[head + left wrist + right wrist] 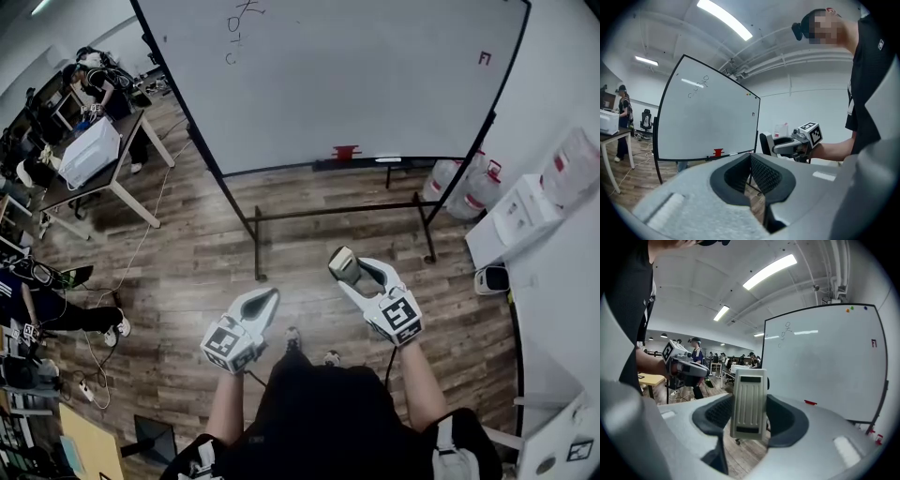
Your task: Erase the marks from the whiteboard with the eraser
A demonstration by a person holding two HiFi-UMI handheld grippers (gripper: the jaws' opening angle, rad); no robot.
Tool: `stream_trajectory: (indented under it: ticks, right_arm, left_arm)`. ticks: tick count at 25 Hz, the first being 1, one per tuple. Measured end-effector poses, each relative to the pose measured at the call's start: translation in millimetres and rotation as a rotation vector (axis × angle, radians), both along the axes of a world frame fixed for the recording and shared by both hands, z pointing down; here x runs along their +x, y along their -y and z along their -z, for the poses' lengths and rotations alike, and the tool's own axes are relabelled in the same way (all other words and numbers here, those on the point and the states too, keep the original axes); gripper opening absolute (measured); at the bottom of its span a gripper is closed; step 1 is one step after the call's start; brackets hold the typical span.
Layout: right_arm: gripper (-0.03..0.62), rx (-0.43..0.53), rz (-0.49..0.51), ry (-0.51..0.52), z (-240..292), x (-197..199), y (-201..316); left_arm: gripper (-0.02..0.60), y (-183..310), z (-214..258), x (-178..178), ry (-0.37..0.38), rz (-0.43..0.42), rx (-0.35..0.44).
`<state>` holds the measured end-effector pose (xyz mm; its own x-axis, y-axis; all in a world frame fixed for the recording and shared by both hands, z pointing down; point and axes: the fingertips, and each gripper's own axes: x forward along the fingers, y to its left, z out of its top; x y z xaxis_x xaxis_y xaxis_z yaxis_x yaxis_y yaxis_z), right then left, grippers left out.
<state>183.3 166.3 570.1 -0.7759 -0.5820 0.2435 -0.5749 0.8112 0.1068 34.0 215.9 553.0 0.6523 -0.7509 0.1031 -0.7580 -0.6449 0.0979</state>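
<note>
Erasing not begun: marks [238,28] at whiteboard's [375,94] top-left corner; right claw [354,271] grips eraser [749,401], left claw [266,302] closed, empty.

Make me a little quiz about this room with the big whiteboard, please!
1. True or false: the right tool is shut on the eraser.
2. Pick one. In the head view, where are the black marks on the whiteboard?
A. near its upper left corner
B. right in the middle
C. along its bottom edge
3. Short answer: what does the left tool hold?

Key: 1 true. 2 A. 3 nothing; its jaws are together with nothing between them.
</note>
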Motion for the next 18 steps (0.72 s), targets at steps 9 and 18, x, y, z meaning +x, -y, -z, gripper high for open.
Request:
stream_trajectory:
  ticks: [9,18]
  right_arm:
    - [0.229,-0.007,0.019,-0.011,-1.5,-8.8,4.7]
    - [0.229,-0.028,-0.002,0.012,1.3,-27.4,39.0]
  left_arm:
    - [0.009,2.3,-1.6,-7.1,-0.002,0.018,-0.003]
    - [0.009,33.0,-3.3,-33.6,-0.008,0.027,-0.009]
